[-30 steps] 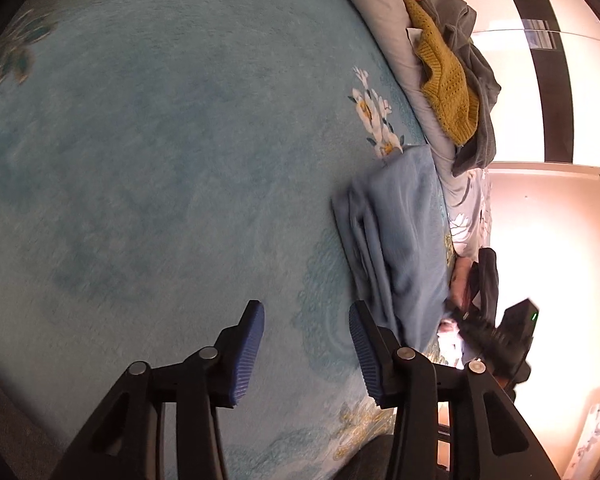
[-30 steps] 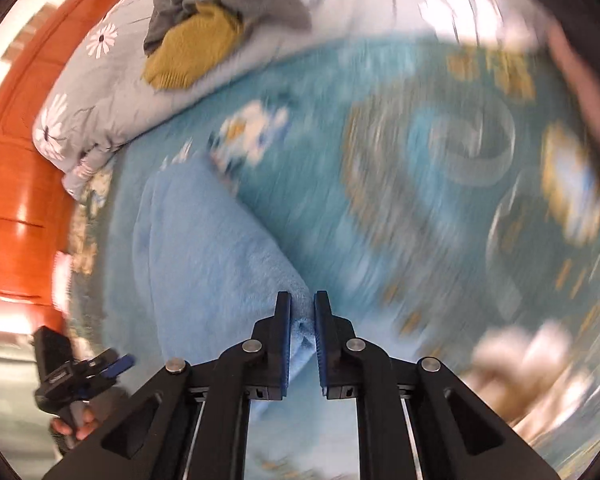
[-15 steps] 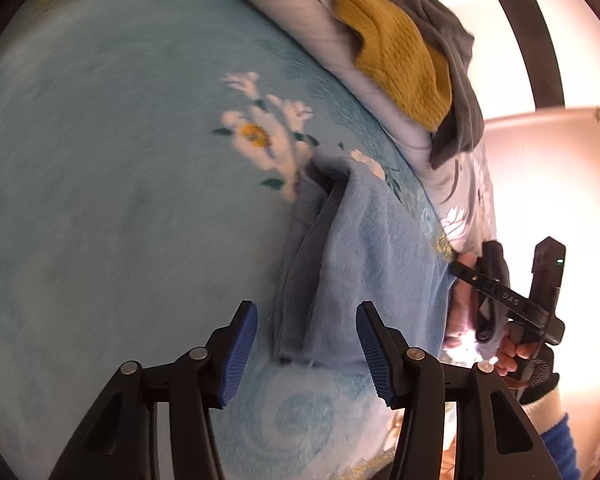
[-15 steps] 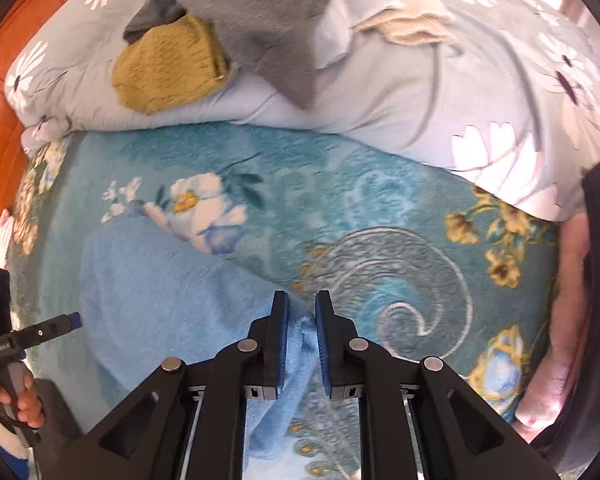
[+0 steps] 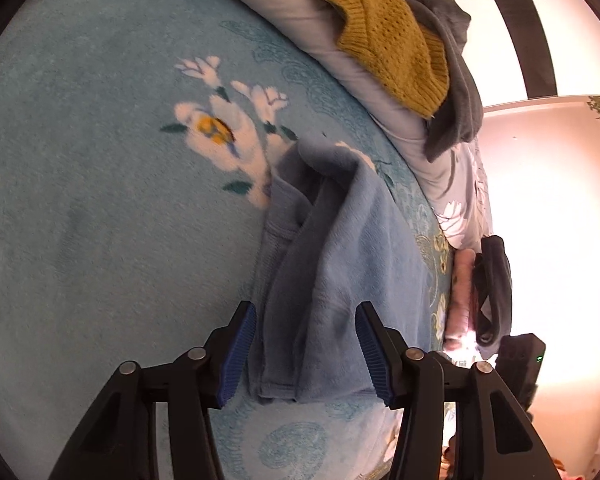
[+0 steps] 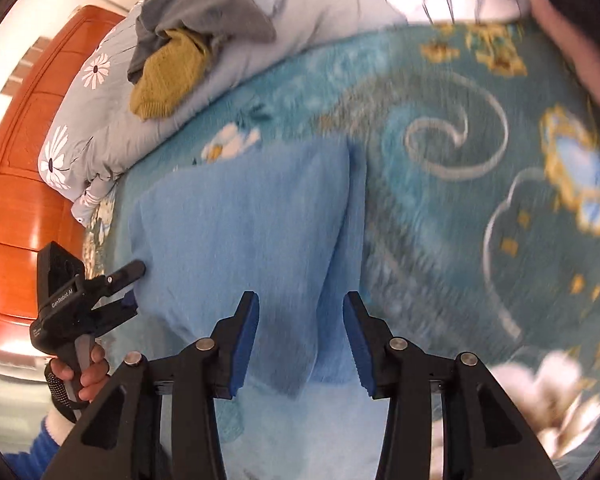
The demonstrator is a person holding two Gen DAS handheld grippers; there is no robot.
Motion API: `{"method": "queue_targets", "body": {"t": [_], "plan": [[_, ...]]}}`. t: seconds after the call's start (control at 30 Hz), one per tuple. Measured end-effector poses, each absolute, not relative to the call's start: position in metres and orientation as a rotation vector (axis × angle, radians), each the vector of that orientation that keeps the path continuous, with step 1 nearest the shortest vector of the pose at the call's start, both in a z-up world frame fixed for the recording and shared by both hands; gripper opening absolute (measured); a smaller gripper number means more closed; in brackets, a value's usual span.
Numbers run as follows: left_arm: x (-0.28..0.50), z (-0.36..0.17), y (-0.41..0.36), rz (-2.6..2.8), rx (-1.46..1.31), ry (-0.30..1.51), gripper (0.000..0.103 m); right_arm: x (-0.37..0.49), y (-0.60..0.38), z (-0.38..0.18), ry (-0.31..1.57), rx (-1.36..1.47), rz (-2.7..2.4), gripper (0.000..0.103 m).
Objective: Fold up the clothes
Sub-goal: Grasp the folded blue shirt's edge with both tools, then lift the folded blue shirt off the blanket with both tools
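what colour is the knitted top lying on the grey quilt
Mustard yellow, in an open knit. The knitted top shows best in the left wrist view, partly under a dark grey garment.

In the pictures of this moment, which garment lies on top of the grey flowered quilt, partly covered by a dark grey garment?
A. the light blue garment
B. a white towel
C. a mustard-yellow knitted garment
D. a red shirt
C: the mustard-yellow knitted garment rests on the grey quilt under the dark grey garment, while the light blue garment lies lower, on the teal blanket.
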State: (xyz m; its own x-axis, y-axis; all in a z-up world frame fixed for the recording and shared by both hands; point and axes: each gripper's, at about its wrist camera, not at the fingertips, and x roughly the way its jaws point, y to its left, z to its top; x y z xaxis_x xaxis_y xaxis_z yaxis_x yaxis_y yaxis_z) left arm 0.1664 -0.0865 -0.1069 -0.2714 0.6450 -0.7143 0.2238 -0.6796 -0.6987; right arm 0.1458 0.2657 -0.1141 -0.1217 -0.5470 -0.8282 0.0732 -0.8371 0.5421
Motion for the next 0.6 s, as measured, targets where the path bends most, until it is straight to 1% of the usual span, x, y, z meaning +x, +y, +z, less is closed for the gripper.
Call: {"method": "queue_targets", "body": {"t": [0.03, 0.07, 0.13, 0.2, 0.27, 0.4, 0.53, 0.57, 0.6], "plan": [[0.168, -0.107, -0.085, 2.026, -1.675, -1.075, 0.054, 0.149, 0.265, -0.114, -0.56, 1.725, -1.999, 0.032], [0.169, -0.106, -0.084, 2.023, -1.673, -1.08, 0.053, 0.15, 0.264, -0.115, -0.587, 1.719, -1.992, 0.028], [0.17, -0.104, -0.082, 2.017, -1.657, -1.093, 0.049, 0.15, 0.263, -0.115, -0.626, 1.718, -1.987, 0.006], [0.172, -0.102, -0.08, 2.011, -1.641, -1.109, 0.041, 0.148, 0.265, -0.11, -0.644, 1.709, -2.0, 0.005], [0.173, -0.099, -0.078, 2.003, -1.624, -1.12, 0.024, 0.145, 0.268, -0.099, -0.65, 1.673, -2.026, 0.005], [0.179, -0.093, -0.074, 2.004, -1.609, -1.084, 0.022, 0.146, 0.276, -0.082, -0.636, 1.614, -2.086, 0.004], [0.181, -0.105, -0.068, 2.029, -1.703, -1.007, 0.023, 0.149, 0.278, -0.102, -0.603, 1.699, -2.099, 0.004], [0.181, -0.106, -0.068, 2.042, -1.716, -0.994, 0.026, 0.15, 0.278, -0.108, -0.612, 1.713, -2.091, 0.004], [0.182, -0.108, -0.068, 2.056, -1.728, -0.981, 0.028, 0.15, 0.279, -0.113, -0.623, 1.723, -2.081, 0.004]]}}
